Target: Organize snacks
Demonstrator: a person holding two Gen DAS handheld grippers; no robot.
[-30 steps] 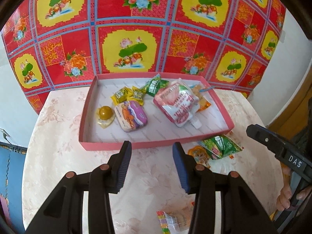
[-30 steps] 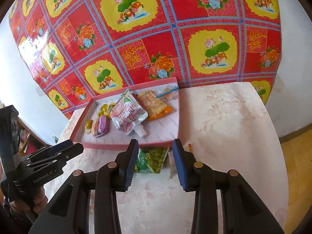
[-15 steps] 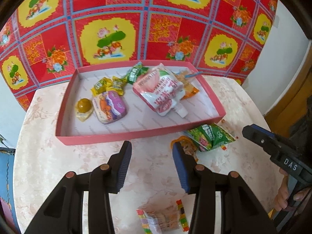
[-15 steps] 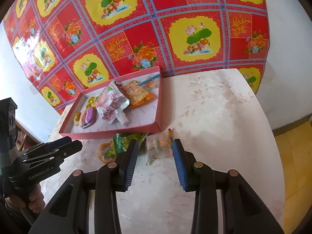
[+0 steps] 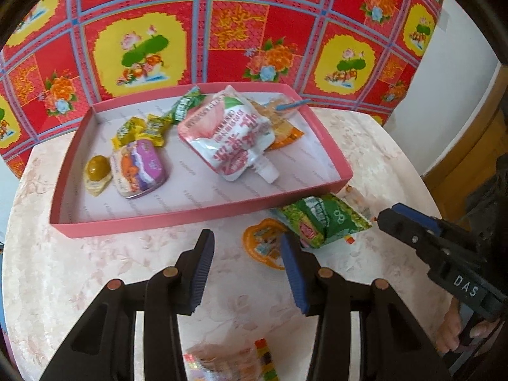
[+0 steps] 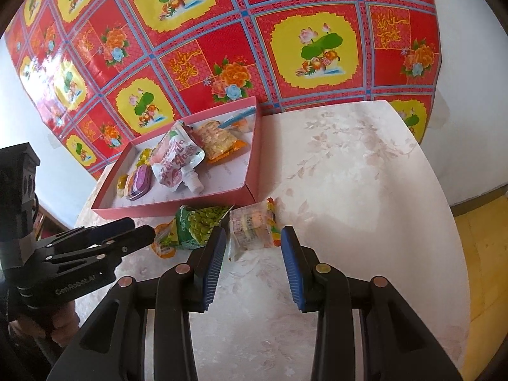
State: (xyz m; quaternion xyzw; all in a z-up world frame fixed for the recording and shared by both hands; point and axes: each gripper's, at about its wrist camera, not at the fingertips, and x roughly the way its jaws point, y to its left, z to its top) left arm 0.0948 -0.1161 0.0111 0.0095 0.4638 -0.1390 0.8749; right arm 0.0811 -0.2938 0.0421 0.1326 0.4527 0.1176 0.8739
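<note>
A pink tray (image 5: 203,216) (image 6: 254,165) holds a white-and-pink spout pouch (image 5: 231,136), a purple tin (image 5: 141,168), yellow candies (image 5: 139,130) and an orange packet (image 6: 219,141). In front of it on the table lie a green snack packet (image 5: 320,219) (image 6: 197,225), an orange jelly cup (image 5: 263,241) (image 6: 163,244) and a clear packet (image 6: 250,225). My left gripper (image 5: 247,254) stands open just before the jelly cup, holding nothing. My right gripper (image 6: 252,254) is open, its fingertips on either side of the clear packet's near end, not pressing it.
The round table has a pale floral top (image 6: 349,174) and a red-and-yellow patterned cloth (image 5: 254,31) hangs behind it. Another clear packet with a colourful edge (image 5: 228,362) lies under my left gripper. A hand (image 5: 451,333) holds the right gripper's grip. Yellow floor (image 6: 482,254) lies past the table's right edge.
My left gripper has moved right and down toward the jelly cup and green packet. My right gripper shifted from the green packet to the clear packet and sank closer. Both openings are unchanged.
</note>
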